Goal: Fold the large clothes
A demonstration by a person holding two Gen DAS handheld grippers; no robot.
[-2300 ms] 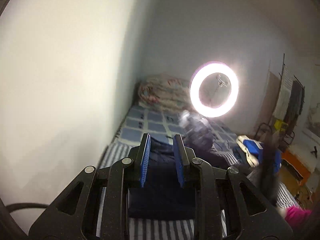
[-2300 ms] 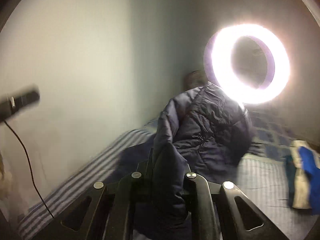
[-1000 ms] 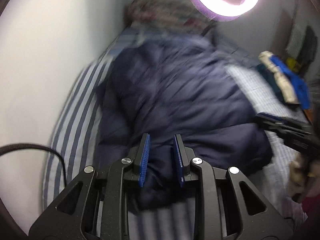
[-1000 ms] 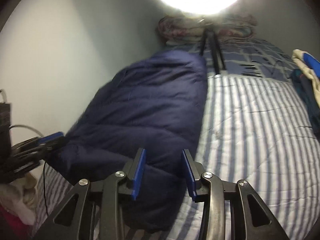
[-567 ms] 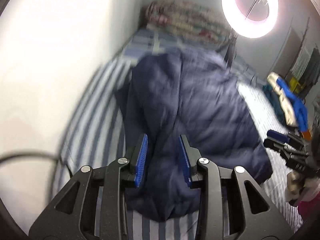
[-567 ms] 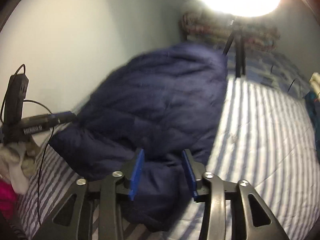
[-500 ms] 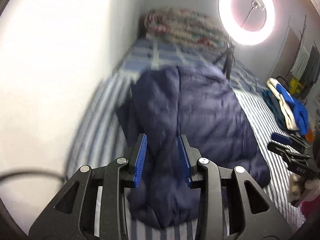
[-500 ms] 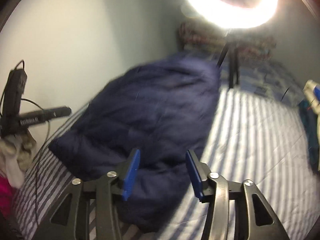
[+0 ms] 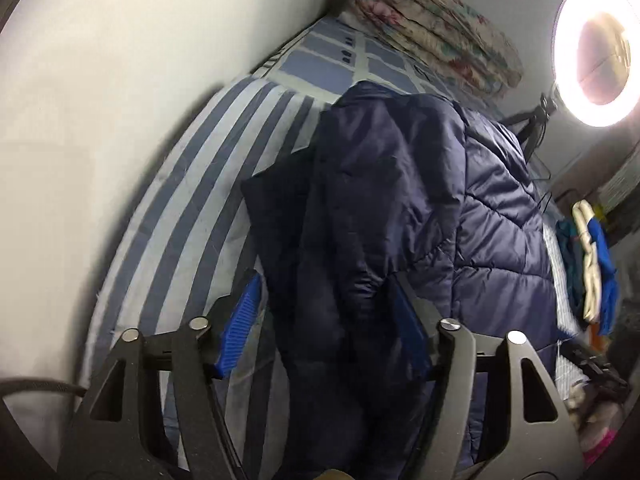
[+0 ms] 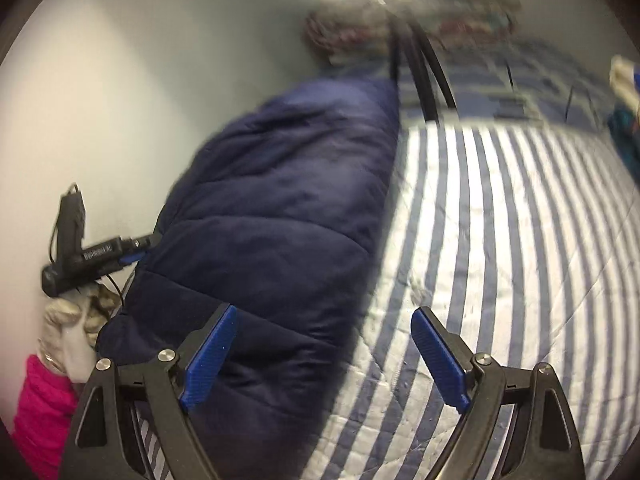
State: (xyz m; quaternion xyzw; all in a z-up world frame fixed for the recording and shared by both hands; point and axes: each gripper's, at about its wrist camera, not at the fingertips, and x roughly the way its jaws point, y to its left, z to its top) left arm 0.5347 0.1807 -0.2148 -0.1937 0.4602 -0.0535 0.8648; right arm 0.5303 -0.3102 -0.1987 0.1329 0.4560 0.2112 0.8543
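A blue-and-white striped quilted bedspread (image 10: 500, 240) covers the bed. On its left half, along the wall, lies the dark navy quilted puffer jacket (image 9: 420, 200), folded lengthwise. The left gripper (image 9: 328, 328) is spreading, jacket fabric loose between its blue pads. The right gripper (image 10: 324, 356) is spreading too, pinching nothing, over the jacket's near right edge.

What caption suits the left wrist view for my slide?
Left hand-held gripper opening over navy puffer jacket laid on striped bed.
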